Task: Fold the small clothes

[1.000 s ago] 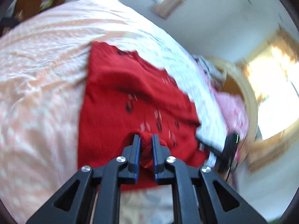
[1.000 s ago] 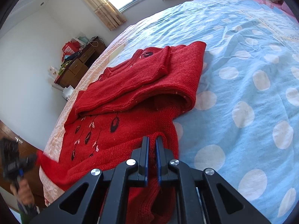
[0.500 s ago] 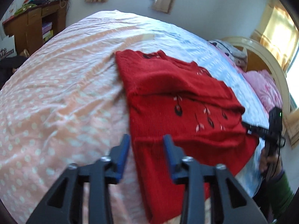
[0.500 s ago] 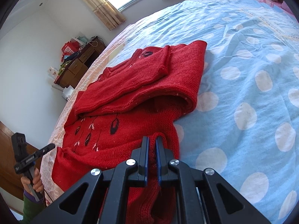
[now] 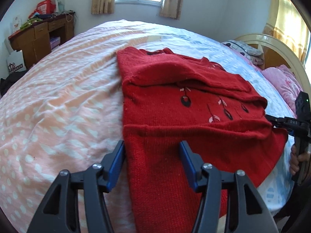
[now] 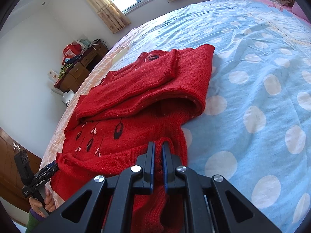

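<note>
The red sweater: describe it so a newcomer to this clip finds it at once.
Start at the big bed with the dotted pink-and-blue cover. The sweater lies across its near part, sleeves folded over the chest. It is the only red knit there, with dark drop shapes stitched on its front, and the right gripper pinches its hem.

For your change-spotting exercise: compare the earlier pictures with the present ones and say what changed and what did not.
The left gripper let go of the red sweater's hem, opened wide and drew back. The right gripper stayed shut on the sweater; the folded sleeves kept their place.
</note>
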Demonstrator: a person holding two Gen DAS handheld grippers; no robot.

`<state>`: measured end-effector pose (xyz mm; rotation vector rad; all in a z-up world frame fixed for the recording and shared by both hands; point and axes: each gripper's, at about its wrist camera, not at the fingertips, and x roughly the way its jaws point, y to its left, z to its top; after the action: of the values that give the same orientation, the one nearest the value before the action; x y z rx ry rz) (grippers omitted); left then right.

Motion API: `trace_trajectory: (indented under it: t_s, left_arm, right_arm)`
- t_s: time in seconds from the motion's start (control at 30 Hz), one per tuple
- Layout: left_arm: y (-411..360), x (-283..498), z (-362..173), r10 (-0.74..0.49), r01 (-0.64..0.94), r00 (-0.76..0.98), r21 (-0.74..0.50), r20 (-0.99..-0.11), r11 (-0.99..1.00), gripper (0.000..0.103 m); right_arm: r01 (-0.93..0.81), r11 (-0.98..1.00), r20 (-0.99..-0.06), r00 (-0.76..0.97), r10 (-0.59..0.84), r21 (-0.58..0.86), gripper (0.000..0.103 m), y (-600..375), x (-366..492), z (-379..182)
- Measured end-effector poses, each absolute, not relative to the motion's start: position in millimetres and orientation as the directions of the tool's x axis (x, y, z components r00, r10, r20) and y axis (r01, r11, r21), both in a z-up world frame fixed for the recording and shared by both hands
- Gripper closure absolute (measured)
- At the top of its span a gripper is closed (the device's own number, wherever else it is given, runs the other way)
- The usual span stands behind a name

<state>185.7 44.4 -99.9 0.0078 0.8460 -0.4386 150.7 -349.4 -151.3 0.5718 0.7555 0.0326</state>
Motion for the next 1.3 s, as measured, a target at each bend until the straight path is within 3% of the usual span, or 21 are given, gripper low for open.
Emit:
trace_trajectory:
  t_s: [0.1, 0.27, 0.33, 0.37, 0.7, 0.9, 0.93, 1.0, 1.03, 1.07, 1.3]
  left_arm:
    - [42, 183, -98, -0.331, 0.353, 0.601, -0.130, -0.728, 0.927, 0.068]
    - [39, 181, -93, -0.305, 0.350, 0.614, -0.094, -0.728, 0.932, 0.069]
    - [37, 179, -91, -0.299, 0.356, 0.623, -0.079, -0.722, 0.931, 0.085]
    - [36, 178, -89, -0.305, 0.361, 0.624, -0.081, -0.719, 0.929, 0.087]
    - [26, 180, -81, -0.433, 0.420, 0.618, -0.190, -0.656, 0.887, 0.086]
    - [18, 181, -88, -0.438, 0.422, 0.612, -0.197, -0.659, 0.885, 0.074]
    - [18, 180, -88, -0.439, 0.424, 0.613, -0.195, -0.657, 0.884, 0.071]
    - [19, 179, -89, -0.436, 0.422, 0.619, -0.193, -0.653, 0.886, 0.070]
    - [21, 179, -89, -0.438, 0.420, 0.619, -0.197, -0.651, 0.886, 0.070]
    - [22, 178, -88, -0.446, 0.421, 0.618, -0.207, -0.647, 0.883, 0.070]
    - [27, 178, -86, -0.496, 0.435, 0.609, -0.263, -0.619, 0.861, 0.072]
  right_arm:
    - [0.173, 0.846, -0.637, 0.736, 0.229, 0.504, 0.096, -349, 151, -152]
    - [0.174, 0.843, -0.635, 0.737, 0.231, 0.509, 0.096, -350, 151, -151]
    - [0.174, 0.844, -0.636, 0.737, 0.231, 0.508, 0.096, -350, 152, -151]
    - [0.173, 0.845, -0.636, 0.736, 0.230, 0.507, 0.096, -350, 152, -152]
    - [0.184, 0.845, -0.632, 0.745, 0.214, 0.502, 0.096, -348, 151, -153]
    - [0.170, 0.841, -0.612, 0.759, 0.220, 0.513, 0.095, -354, 144, -142]
    - [0.159, 0.833, -0.571, 0.793, 0.212, 0.530, 0.092, -359, 135, -134]
    - [0.166, 0.841, -0.519, 0.841, 0.152, 0.515, 0.075, -367, 121, -120]
    - [0.174, 0.853, -0.503, 0.856, 0.116, 0.492, 0.055, -371, 114, -112]
    - [0.175, 0.864, -0.494, 0.864, 0.094, 0.471, 0.044, -373, 109, -108]
    - [0.016, 0.983, -0.584, 0.807, 0.094, 0.181, 0.044, -343, 106, -103]
